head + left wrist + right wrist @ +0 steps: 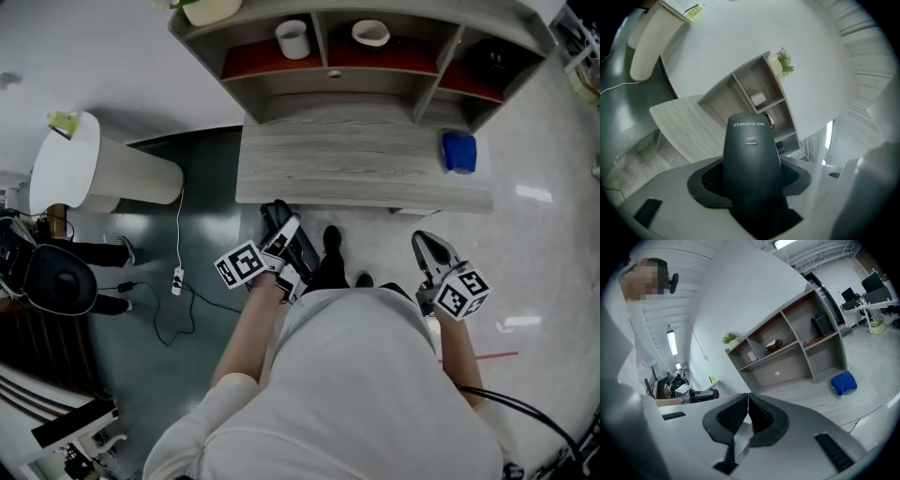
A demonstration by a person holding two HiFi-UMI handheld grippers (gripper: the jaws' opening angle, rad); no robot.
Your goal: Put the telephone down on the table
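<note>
A black telephone handset (751, 154) stands up between the jaws of my left gripper (752, 180), which is shut on it. In the head view the left gripper (278, 230) holds the telephone (302, 255) just short of the front edge of the grey wooden table (356, 173), a little left of its middle. My right gripper (429, 251) hovers off the table's front right, shut with nothing in it. In the right gripper view its ribbed pads (757, 413) touch each other.
A blue object (459, 152) lies on the table's right end. Behind the table is a shelf unit (375, 89) holding a white cup (293, 39) and a bowl (370, 33). A white cylinder (94, 169), a floor cable (178, 277) and a black chair (58, 279) are at left.
</note>
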